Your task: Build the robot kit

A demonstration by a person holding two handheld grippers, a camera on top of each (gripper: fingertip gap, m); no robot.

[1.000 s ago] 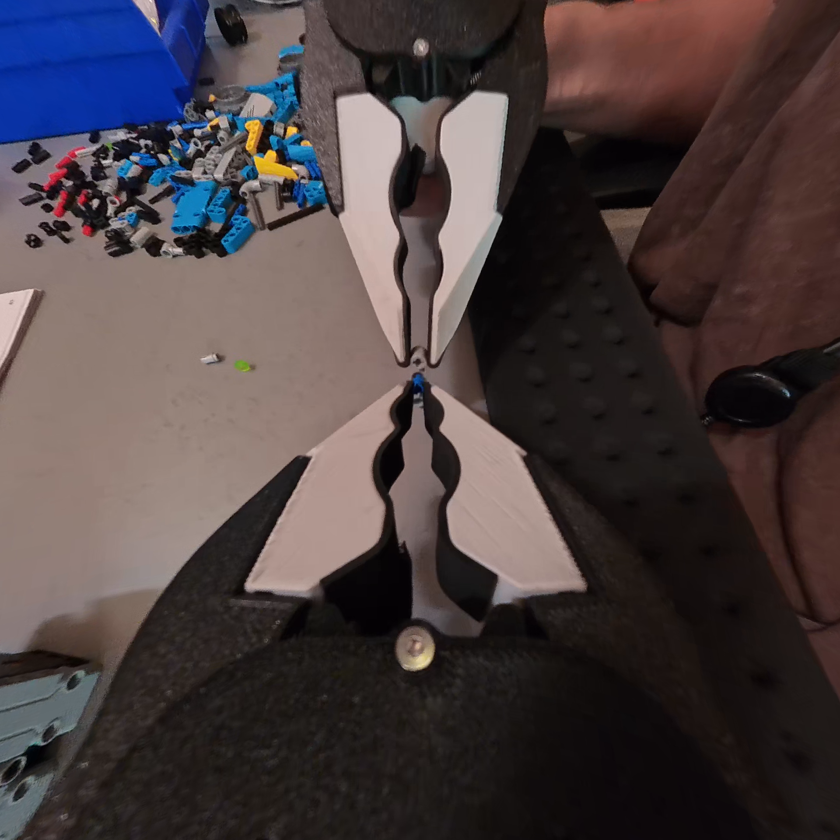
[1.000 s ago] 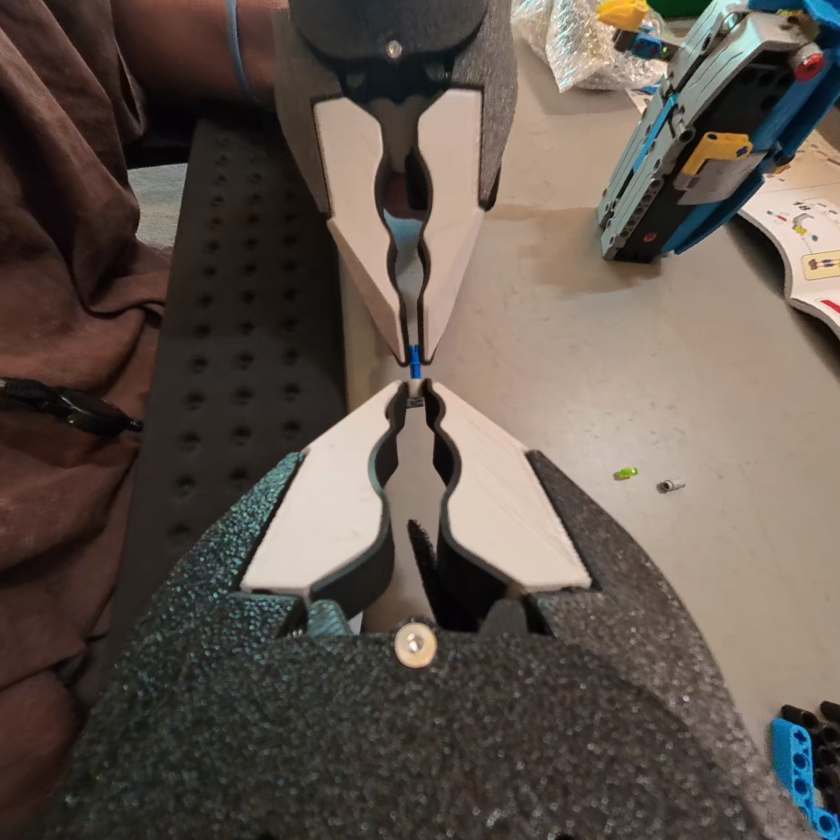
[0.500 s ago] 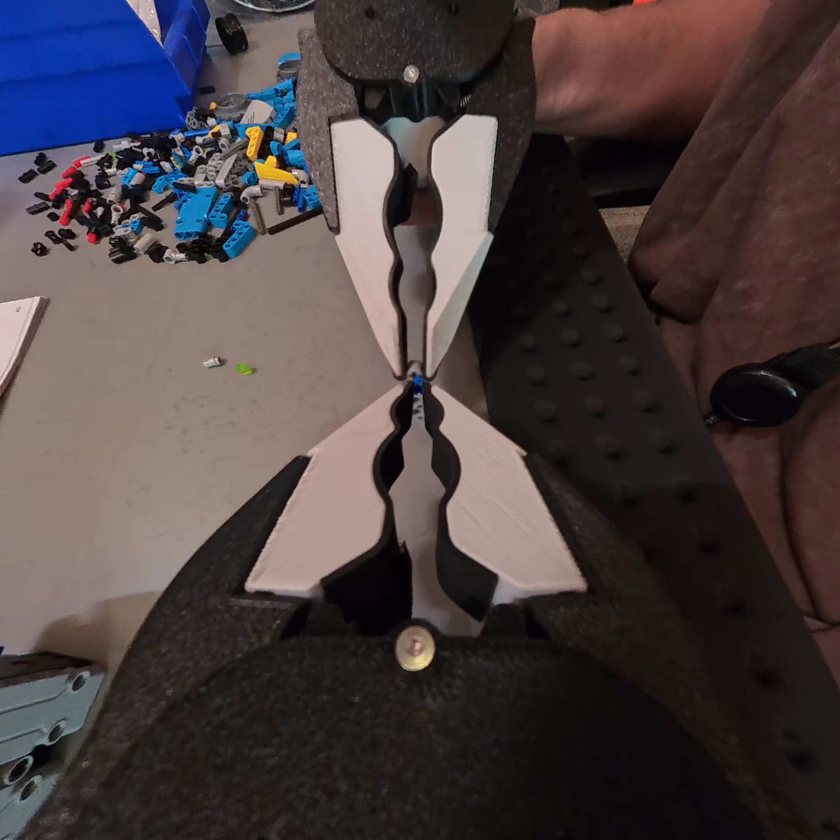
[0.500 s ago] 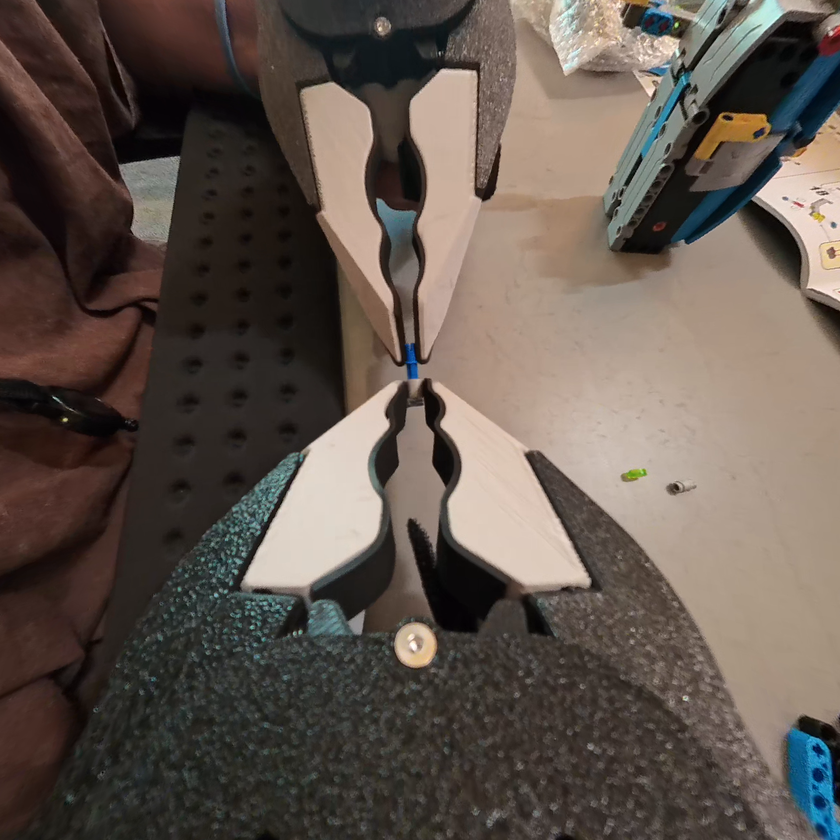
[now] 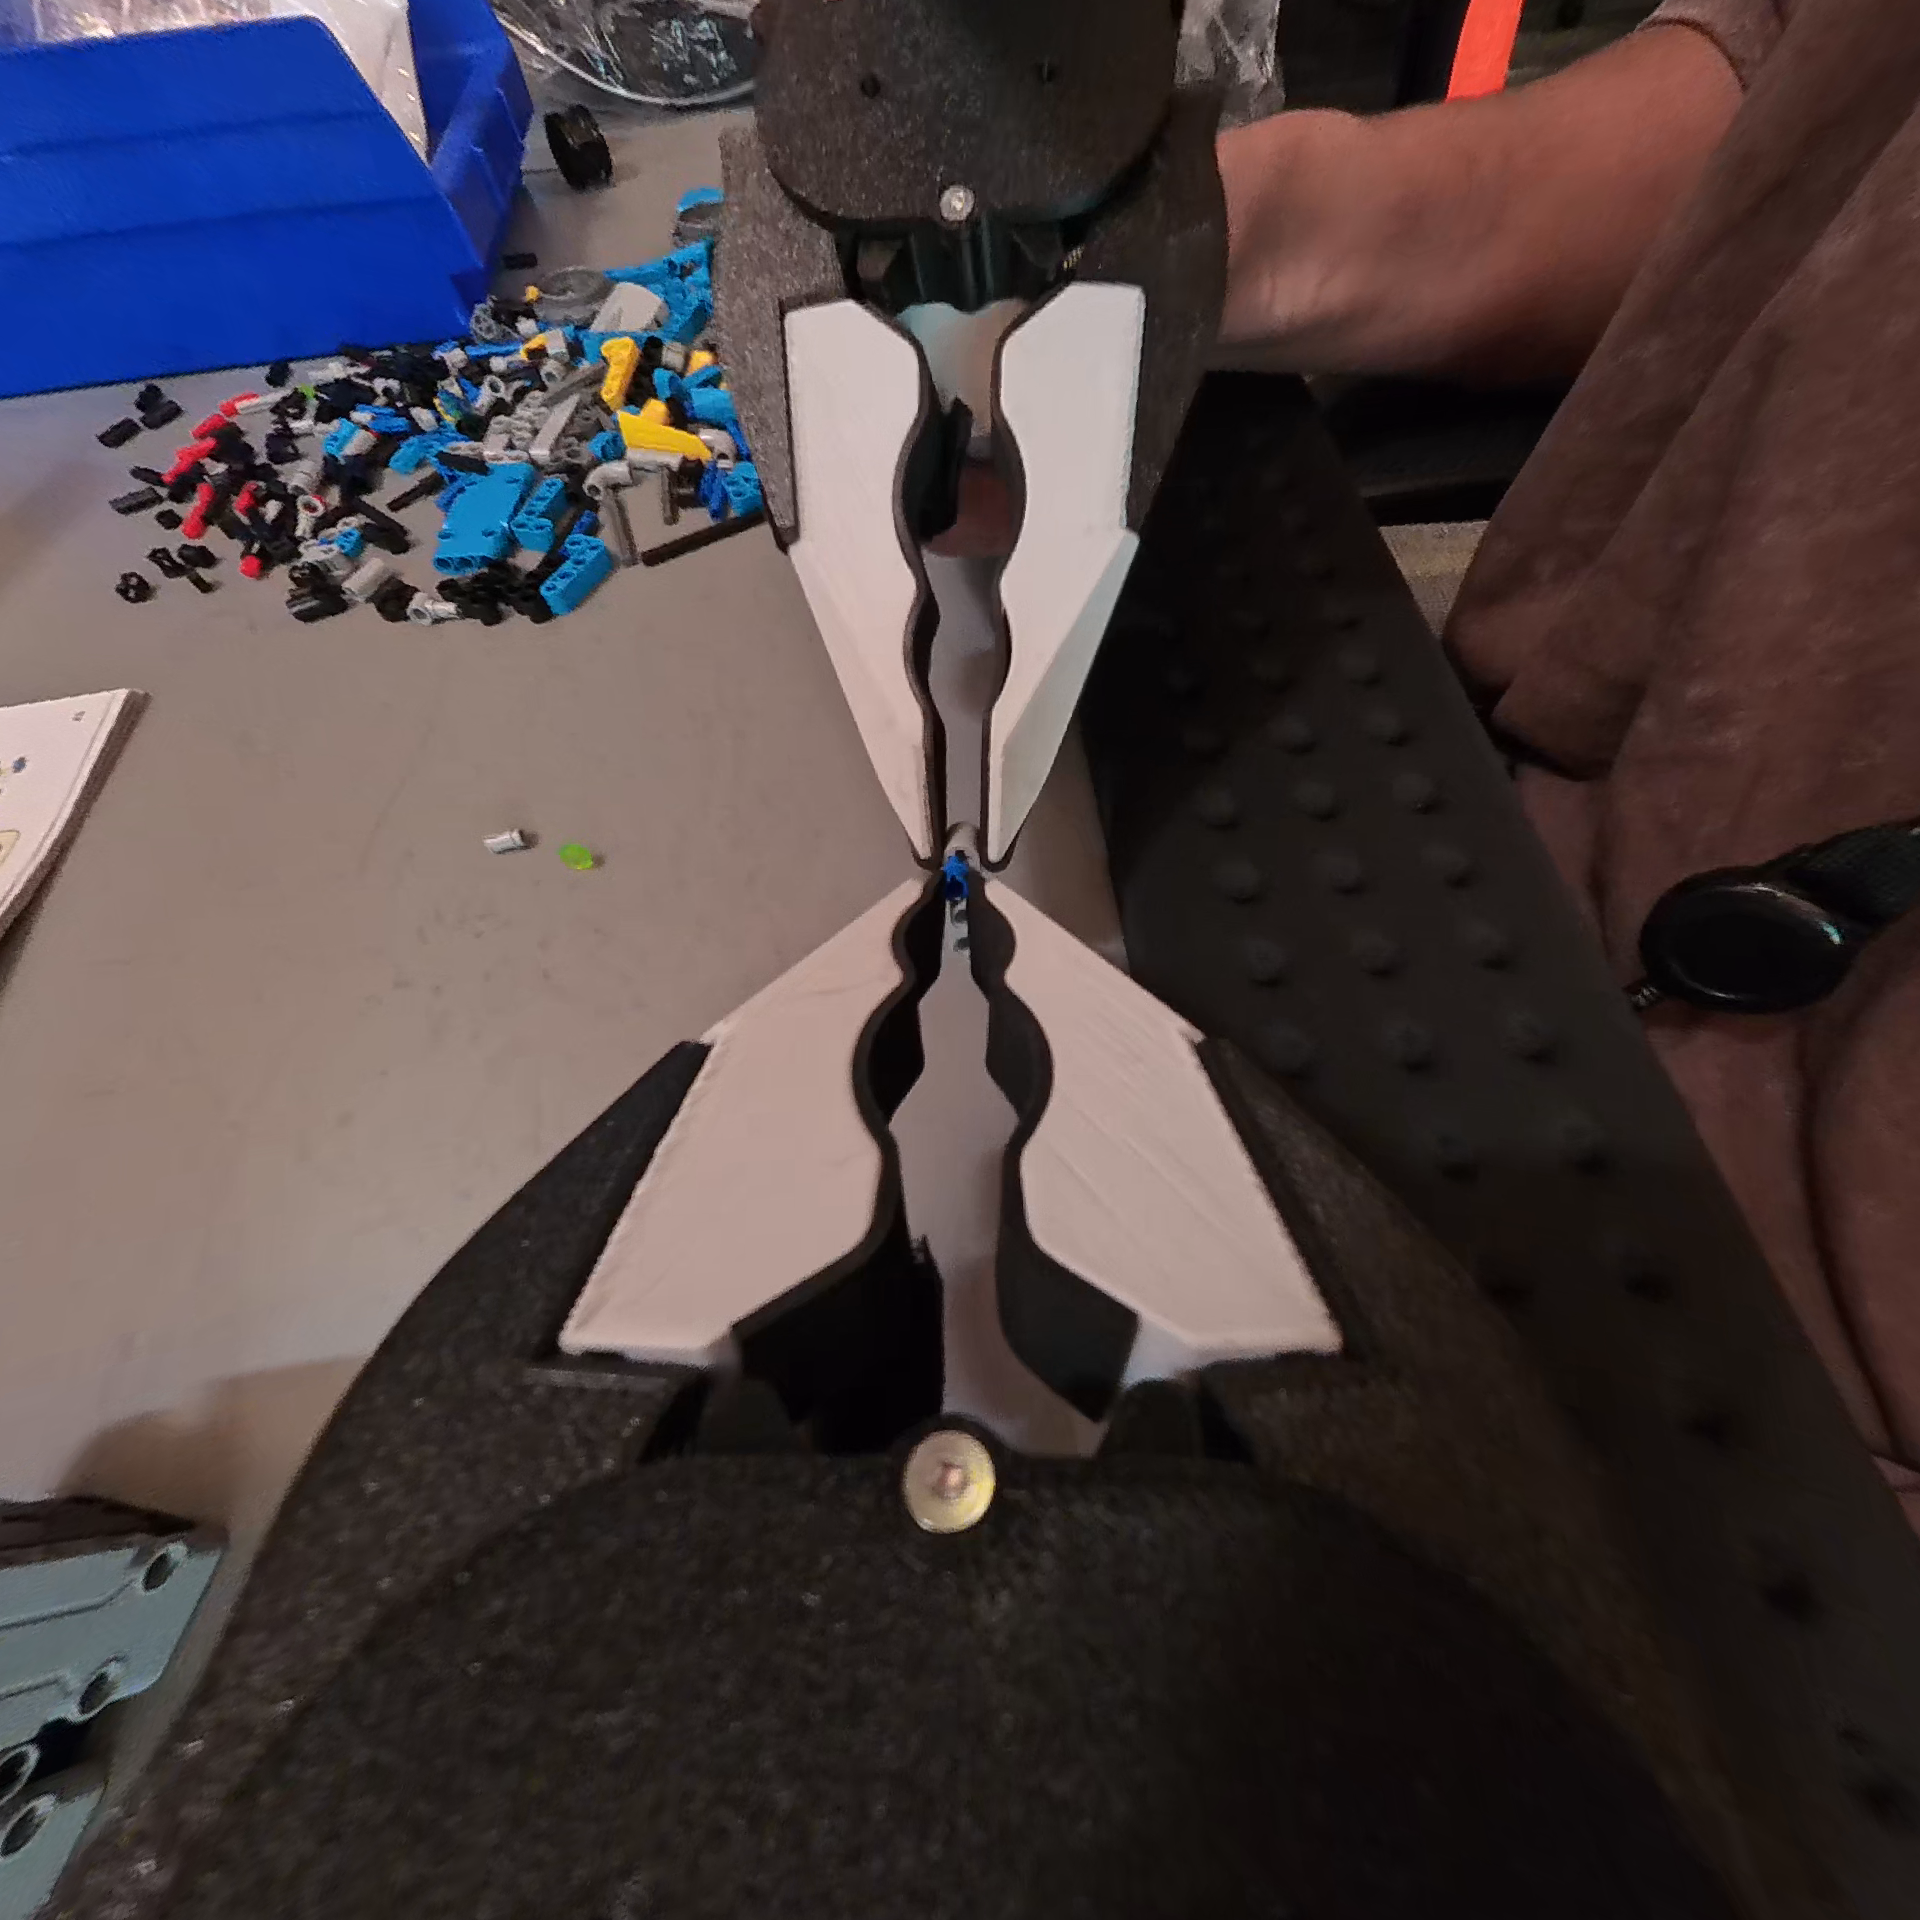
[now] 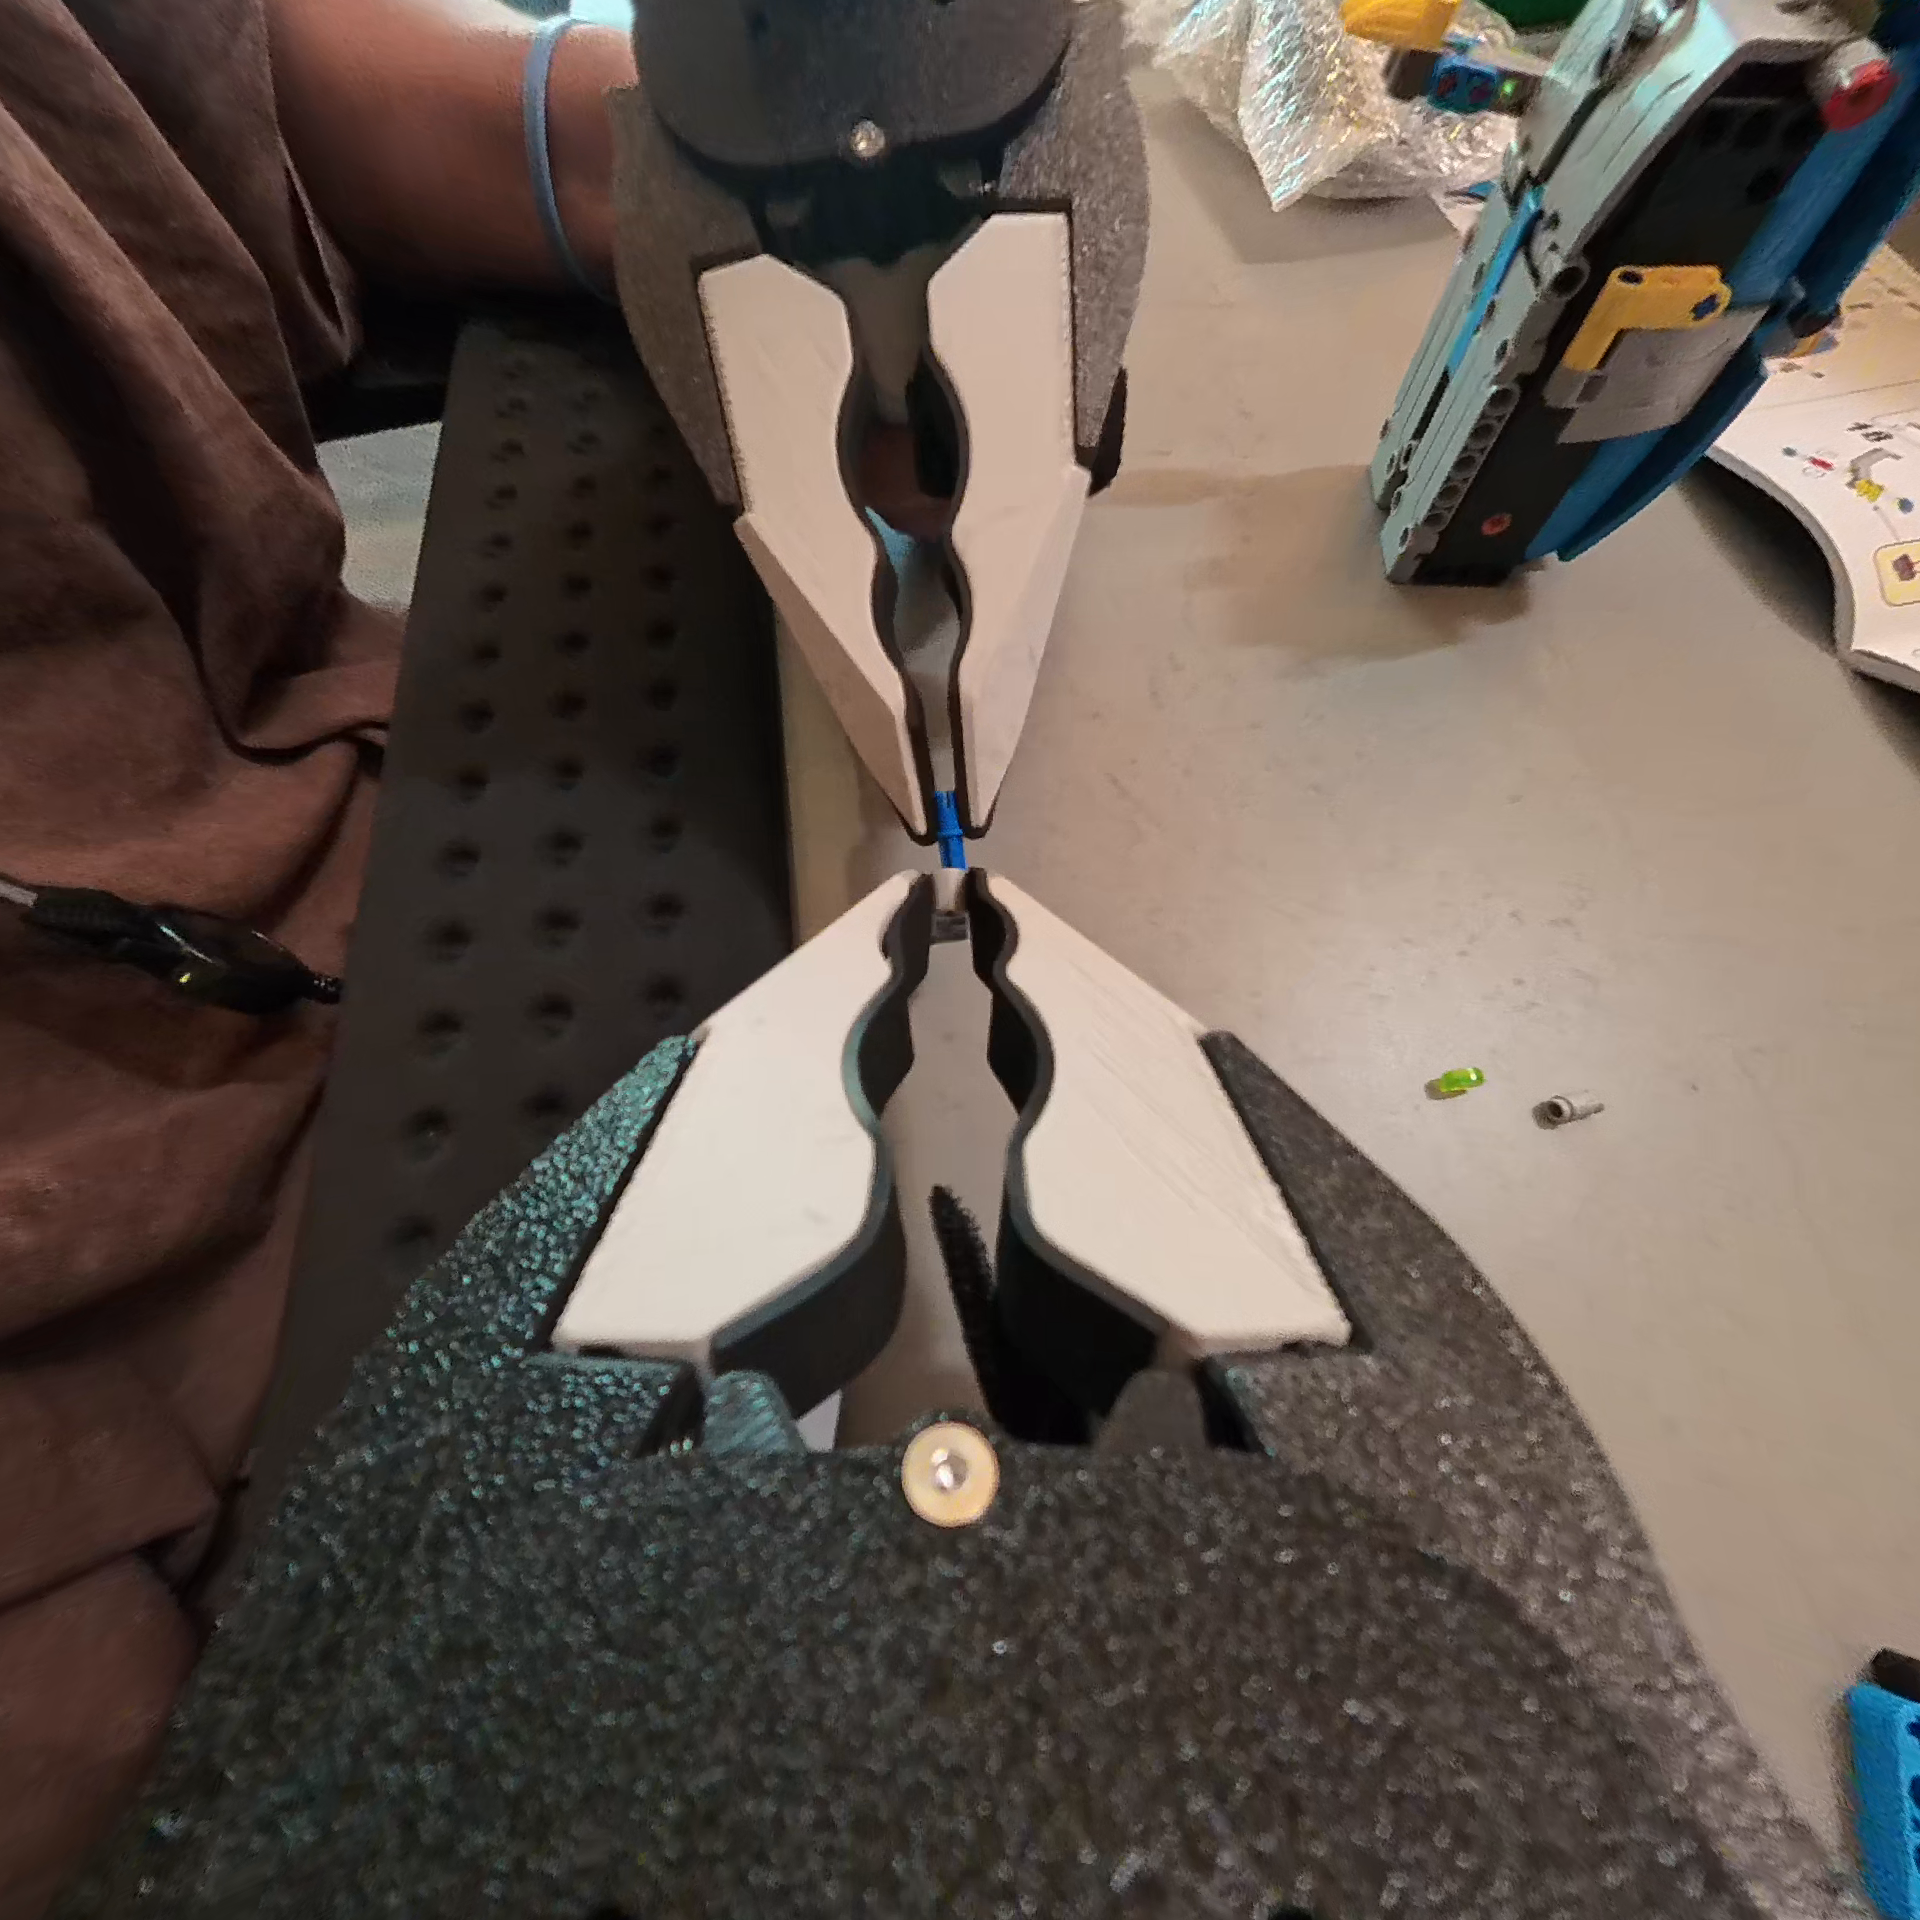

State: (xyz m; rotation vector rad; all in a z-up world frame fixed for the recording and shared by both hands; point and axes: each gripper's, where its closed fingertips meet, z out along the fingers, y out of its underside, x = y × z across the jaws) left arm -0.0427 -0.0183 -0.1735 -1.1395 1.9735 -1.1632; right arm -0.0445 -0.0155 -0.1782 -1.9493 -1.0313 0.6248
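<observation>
Left wrist view: the left tool (image 5: 954,902) pinches a small blue pin (image 5: 954,871) at its tips, meeting the right tool (image 5: 961,847) tip to tip above the grey surface (image 5: 312,1039). A pile of loose bricks (image 5: 447,488) lies at 10 o'clock (a blue bin (image 5: 208,197) behind it).

Right wrist view: the right tool (image 6: 945,894) grips a small grey piece (image 6: 948,902) just short of the pin (image 6: 947,836). A partly built blue model (image 6: 1621,301) stands at 2 o'clock.
</observation>
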